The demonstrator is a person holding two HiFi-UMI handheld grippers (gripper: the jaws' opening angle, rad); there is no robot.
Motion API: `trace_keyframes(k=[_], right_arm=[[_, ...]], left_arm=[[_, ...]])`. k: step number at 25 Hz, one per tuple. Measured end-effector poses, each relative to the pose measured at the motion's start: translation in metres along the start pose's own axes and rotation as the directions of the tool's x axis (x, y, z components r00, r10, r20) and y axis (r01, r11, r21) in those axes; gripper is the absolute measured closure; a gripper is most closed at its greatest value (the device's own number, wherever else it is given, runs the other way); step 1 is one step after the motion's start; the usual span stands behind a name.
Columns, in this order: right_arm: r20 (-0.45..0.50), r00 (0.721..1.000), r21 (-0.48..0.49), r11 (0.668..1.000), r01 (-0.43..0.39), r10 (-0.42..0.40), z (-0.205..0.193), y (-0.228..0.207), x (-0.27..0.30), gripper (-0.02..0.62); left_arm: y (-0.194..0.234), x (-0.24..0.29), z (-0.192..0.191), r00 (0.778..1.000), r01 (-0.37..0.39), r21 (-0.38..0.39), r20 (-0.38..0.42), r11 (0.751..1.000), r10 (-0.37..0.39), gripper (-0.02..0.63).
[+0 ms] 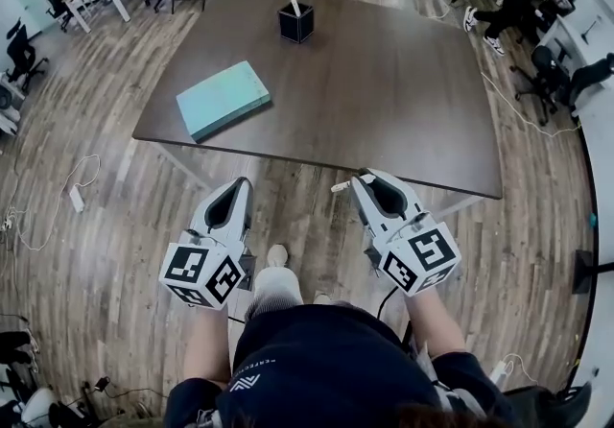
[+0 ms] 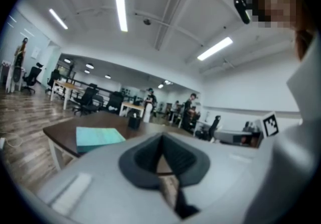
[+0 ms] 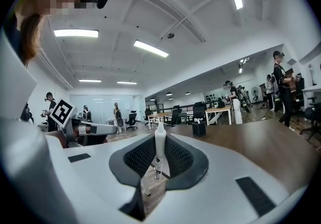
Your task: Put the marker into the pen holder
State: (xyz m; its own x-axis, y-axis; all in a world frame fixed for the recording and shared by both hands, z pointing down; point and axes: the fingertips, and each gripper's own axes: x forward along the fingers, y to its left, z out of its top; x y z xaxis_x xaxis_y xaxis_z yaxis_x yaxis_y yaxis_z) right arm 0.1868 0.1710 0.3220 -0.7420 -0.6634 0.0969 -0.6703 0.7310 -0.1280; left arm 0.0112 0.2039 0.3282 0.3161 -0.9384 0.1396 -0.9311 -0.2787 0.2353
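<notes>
The right gripper [image 1: 357,182] is clenched on the marker [image 1: 341,186], which sticks out sideways from its jaw tips toward the left gripper [image 1: 241,185]. In the right gripper view the marker [image 3: 159,143] stands upright between the dark ribbed pads. It is slim and white with a tapered tip and dark print low on its barrel. The left gripper's jaws are pressed together with nothing between them. Both grippers hover just short of the near edge of the brown table [image 1: 384,100]. The black pen holder [image 1: 295,23] stands well apart, at the table's far side.
</notes>
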Motion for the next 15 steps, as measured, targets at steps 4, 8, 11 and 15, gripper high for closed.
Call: trace_keyframes(k=[4, 8, 11, 15], right_arm=[[-0.001, 1.000, 0.002, 1.000, 0.020, -0.020, 0.005, -0.004, 0.034, 0.545], [-0.006, 1.000, -0.015, 0.999, 0.029, -0.029, 0.016, -0.001, 0.076, 0.545], [-0.010, 0.999, -0.018, 0.999, 0.039, -0.039, 0.019, -0.002, 0.105, 0.545], [-0.022, 0.998, -0.019, 0.998, 0.055, -0.056, 0.024, -0.004, 0.143, 0.545]], left_arm=[[0.030, 0.019, 0.008, 1.000, 0.021, 0.008, -0.010, 1.000, -0.021, 0.600], [0.066, 0.039, 0.022, 0.999, 0.044, 0.014, -0.018, 0.999, -0.043, 0.600], [0.091, 0.055, 0.028, 0.998, 0.059, 0.021, -0.029, 0.998, -0.059, 0.600], [0.121, 0.075, 0.038, 0.995, 0.092, 0.007, -0.038, 0.996, -0.091, 0.600]])
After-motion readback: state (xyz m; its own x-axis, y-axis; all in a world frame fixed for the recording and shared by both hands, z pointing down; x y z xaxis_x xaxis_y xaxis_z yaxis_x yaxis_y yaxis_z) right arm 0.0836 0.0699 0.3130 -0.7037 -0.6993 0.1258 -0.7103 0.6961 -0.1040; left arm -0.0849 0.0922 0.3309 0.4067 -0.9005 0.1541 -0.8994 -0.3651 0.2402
